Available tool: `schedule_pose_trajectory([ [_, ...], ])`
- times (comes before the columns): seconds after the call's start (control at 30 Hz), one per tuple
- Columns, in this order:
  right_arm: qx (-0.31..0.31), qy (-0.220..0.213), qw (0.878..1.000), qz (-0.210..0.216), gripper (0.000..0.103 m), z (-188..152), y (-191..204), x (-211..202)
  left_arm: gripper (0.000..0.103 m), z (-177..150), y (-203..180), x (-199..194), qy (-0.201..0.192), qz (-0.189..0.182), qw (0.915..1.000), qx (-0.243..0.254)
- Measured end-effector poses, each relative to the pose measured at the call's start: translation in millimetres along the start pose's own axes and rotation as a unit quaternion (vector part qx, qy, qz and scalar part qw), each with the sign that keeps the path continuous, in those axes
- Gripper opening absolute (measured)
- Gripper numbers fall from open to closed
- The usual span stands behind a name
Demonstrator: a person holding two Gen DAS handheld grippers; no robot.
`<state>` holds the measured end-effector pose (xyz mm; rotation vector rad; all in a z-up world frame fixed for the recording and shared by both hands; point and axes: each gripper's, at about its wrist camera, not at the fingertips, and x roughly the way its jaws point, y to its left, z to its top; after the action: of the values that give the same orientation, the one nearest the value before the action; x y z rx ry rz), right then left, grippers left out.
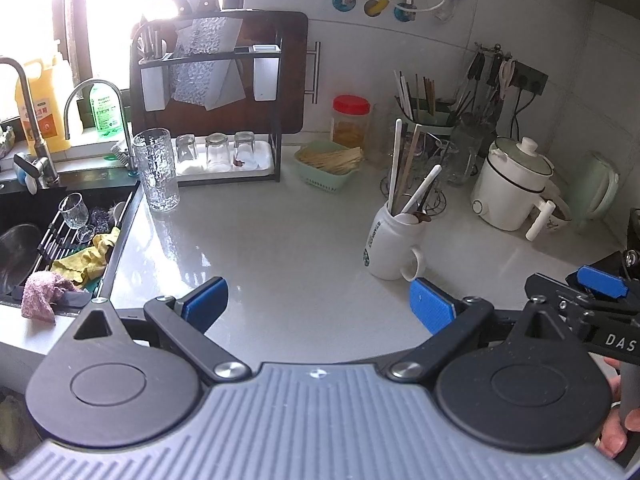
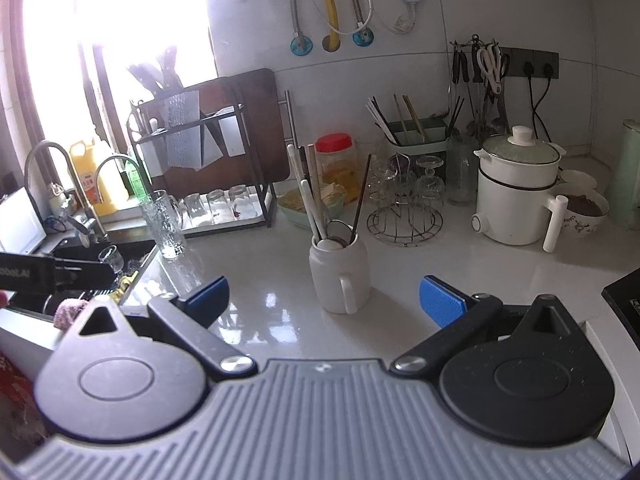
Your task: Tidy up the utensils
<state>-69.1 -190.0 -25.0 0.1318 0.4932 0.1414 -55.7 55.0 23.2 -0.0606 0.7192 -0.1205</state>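
Each claw is built alike: a pale grey ribbed housing fronted by two round black discs with teardrop cut-outs, black link arms pinned with bright silver screws, and textured blue pads on the fingers. On the left claw (image 1: 318, 300) a small silver screw sits at the housing's centre edge. The right claw (image 2: 324, 300) shows the same parts. White letters "DAS" mark a black bar at the left view's edge, beside bare fingertips of the right hand (image 1: 618, 428).
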Motion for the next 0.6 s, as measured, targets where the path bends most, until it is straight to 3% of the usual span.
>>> schedule_pose_trajectory([
  [0.6, -0.018, -0.007, 1.000, 0.009, 0.103, 3.9, 9.0, 2.7, 0.099, 1.3, 5.6, -4.0, -0.012, -0.012, 0.9998, -0.009],
])
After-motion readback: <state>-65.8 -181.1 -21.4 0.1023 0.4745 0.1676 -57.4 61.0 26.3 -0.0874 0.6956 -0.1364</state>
